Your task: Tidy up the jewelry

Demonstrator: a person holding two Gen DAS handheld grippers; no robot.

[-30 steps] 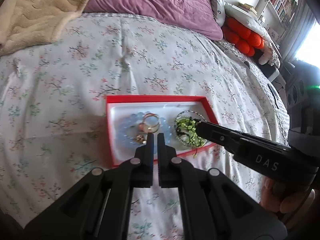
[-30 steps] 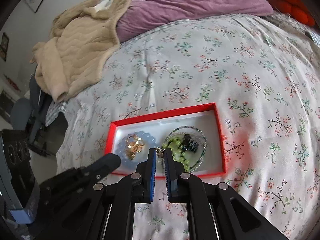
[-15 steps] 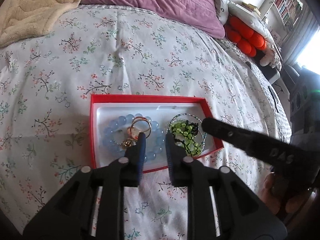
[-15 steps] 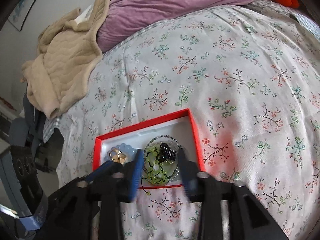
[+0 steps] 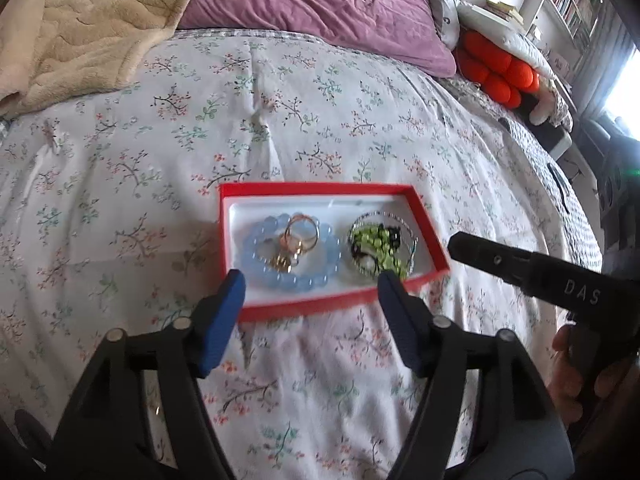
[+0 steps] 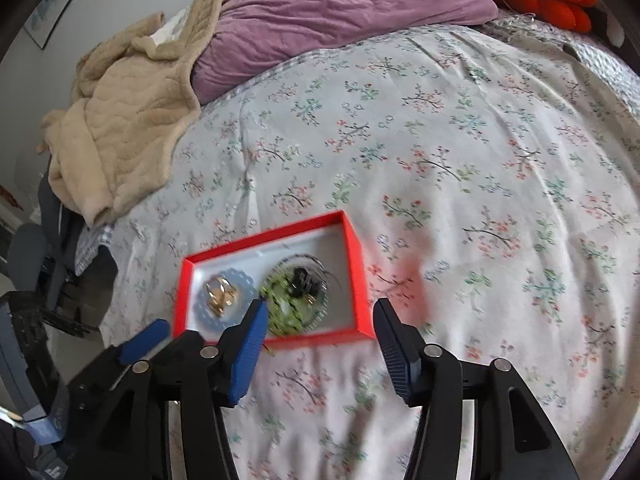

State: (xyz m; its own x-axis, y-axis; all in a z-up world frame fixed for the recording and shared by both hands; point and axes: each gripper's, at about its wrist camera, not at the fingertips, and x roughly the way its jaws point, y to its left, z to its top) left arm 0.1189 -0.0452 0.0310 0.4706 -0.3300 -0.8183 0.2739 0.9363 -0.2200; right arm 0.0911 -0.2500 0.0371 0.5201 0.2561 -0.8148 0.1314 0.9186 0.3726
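Both claws went from pressed together to spread wide and drew back: left claw [image 5: 308,280], right claw [image 6: 318,314], each empty. Red box [image 5: 320,190] sat on bed [image 5: 280,100], holding blue bracelet [image 5: 320,276], gold rings [image 5: 302,232], green beads [image 5: 376,240]. Risk: snagging tangled strands. Motion blur hid bead detail.

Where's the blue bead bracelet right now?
In the left wrist view, the blue bead bracelet lies in the left half of the red box, ringing the gold rings, beside the green beads.

both grippers, left [image 5: 310,280] & right [image 6: 320,310], went from nearly closed to wide apart, pulled back off the box [image 5: 320,308].
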